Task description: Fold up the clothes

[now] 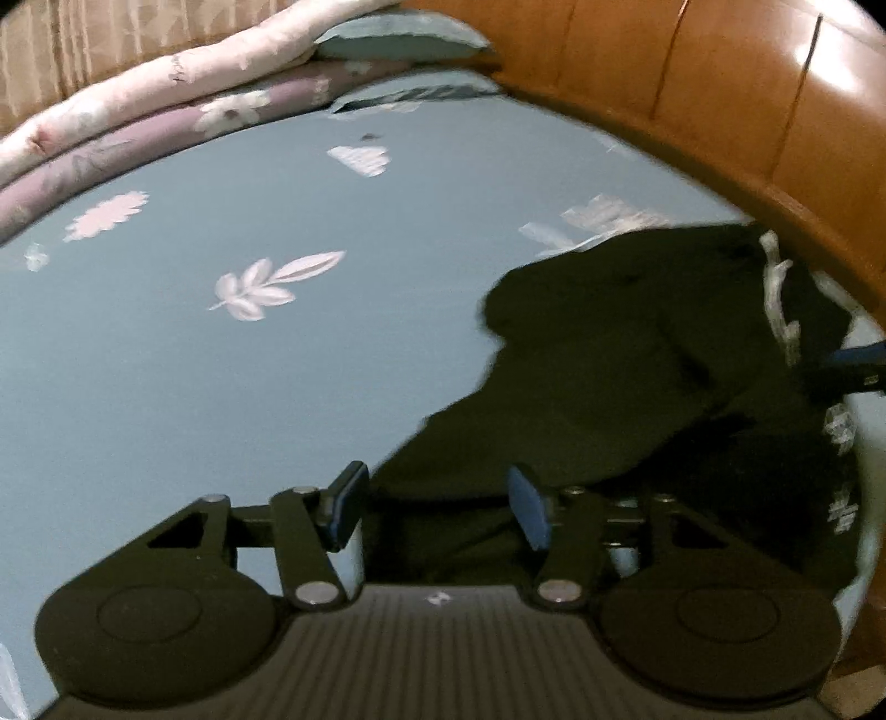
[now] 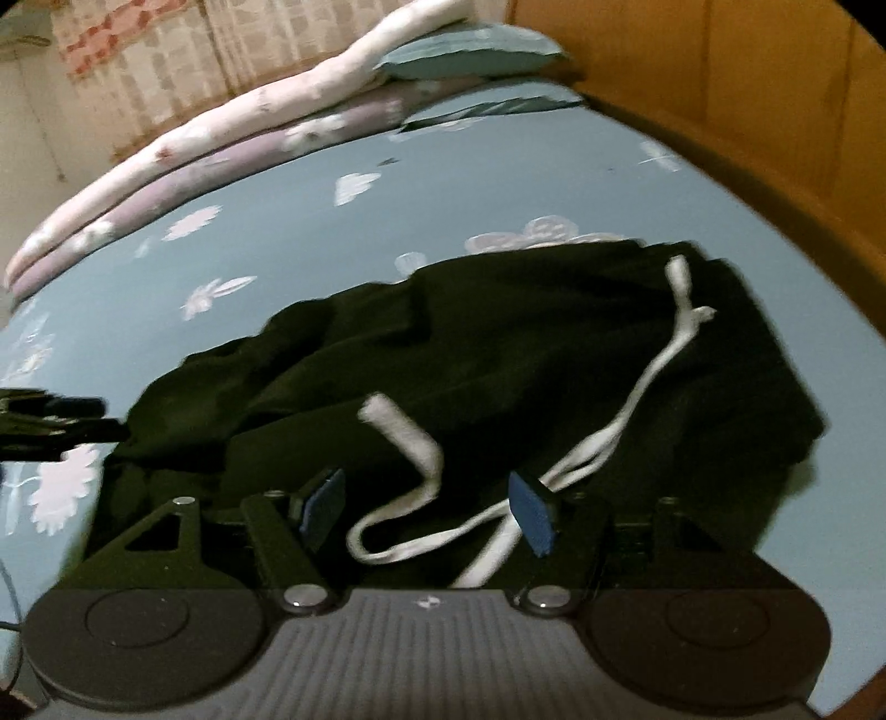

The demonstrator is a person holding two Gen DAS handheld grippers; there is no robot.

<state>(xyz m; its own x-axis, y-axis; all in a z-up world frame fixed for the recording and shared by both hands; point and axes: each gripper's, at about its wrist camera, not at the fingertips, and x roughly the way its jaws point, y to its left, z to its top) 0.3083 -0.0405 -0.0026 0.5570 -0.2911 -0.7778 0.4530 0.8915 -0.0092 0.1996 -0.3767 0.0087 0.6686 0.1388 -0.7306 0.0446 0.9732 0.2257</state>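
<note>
While a crumpled black cloth garment (image 2: 498, 354) lies on the blue bed sheet with pale flower prints (image 1: 221, 360), both tools hang just above it; the garment sits near the right side of the bed, close to the shiny orange-brown wooden bed board (image 1: 720, 83); a long white flat drawstring (image 2: 637, 404) runs over the top of the dark cloth, with one end far away and a loop near the tool.

Seen from the left wrist, the left gripper (image 1: 437, 507) is black with blue pads; its jaws stand partly apart, and the near left edge of the garment lies under the gap; I cannot tell if the pads press on the cloth.

Seen from the right wrist, the right gripper (image 2: 432, 509) has its jaws apart too; the white string loop lies below the gap between them, and the pads do not squeeze it, so this tool holds nothing.

At the far end of the bed lies a rolled pink and purple flowery quilt (image 2: 221, 144); a flat blue-green pillow (image 2: 470, 52) rests just beside it; behind them hangs a pale checked curtain (image 2: 166, 55).
</note>
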